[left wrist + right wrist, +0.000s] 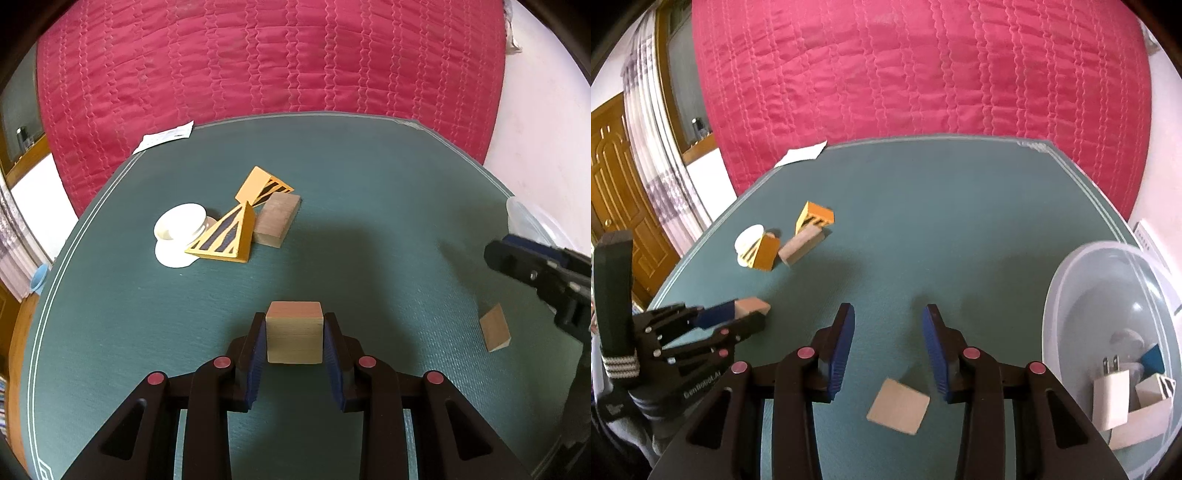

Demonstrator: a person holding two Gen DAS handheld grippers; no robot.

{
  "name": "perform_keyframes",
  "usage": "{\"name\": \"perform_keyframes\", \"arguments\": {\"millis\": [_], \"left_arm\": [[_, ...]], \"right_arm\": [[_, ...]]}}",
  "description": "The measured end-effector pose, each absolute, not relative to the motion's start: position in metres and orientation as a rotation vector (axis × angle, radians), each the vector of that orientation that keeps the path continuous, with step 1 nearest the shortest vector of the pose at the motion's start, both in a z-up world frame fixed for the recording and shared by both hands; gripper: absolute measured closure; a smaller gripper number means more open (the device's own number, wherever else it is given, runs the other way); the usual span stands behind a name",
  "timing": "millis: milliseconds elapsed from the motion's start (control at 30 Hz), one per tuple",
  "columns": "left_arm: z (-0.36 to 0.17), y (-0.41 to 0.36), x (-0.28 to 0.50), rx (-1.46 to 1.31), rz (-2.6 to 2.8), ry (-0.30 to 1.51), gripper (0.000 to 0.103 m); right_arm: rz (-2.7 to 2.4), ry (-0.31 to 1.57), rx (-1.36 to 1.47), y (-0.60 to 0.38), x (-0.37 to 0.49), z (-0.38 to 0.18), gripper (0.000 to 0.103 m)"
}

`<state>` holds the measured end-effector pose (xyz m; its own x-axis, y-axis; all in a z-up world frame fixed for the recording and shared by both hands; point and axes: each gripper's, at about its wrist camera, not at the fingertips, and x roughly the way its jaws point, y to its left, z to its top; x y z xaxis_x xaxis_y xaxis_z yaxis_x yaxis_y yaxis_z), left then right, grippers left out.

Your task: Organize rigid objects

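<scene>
A left gripper (294, 332) is clamping a pale wooden cube (294, 332) between its blue pads, one flat face turned toward the lens, over a green table (369, 221). The right gripper (888, 347) is hanging with jaws parted and nothing between them; a flat wooden block (898, 405) is lying on the cloth just below, turned corner-on so its edges run diagonally. At the right edge, a clear plastic tub (1071, 288) is holding a white plug adapter (1111, 398) and a few pieces (hazy through the wall, cut off by the frame, hard to name). Farther out, a cluster is sitting together: a yellow striped wedge (225, 236) partly covering a white reel (177, 230), a brown block (277, 219) with its long axis running toward the far right, and a second yellow striped piece (262, 184) behind. A slip of paper (164, 136) is overhanging the far table edge, before a red quilt (258, 55).
</scene>
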<state>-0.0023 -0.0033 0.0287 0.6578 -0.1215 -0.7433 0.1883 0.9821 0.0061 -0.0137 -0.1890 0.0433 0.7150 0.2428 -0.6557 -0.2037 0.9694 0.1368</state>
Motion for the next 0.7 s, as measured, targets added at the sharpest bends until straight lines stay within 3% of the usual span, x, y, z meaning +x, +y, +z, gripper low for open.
{"name": "perform_keyframes", "arguments": {"millis": [400,500,700], "left_arm": [[0.03,-0.003,-0.003,0.081,-0.179,0.831,0.072],[0.029,-0.005,-0.004,0.086,-0.183,0.83,0.072],[0.028,-0.005,-0.004,0.087,-0.186,0.832,0.072]], "right_arm": [[0.239,0.793,0.059,-0.204,-0.041,0.028,0.062],[0.248,0.811,0.06,-0.203,-0.042,0.021,0.055],[0.266,0.822,0.042,-0.196,-0.042,0.02,0.054]]}}
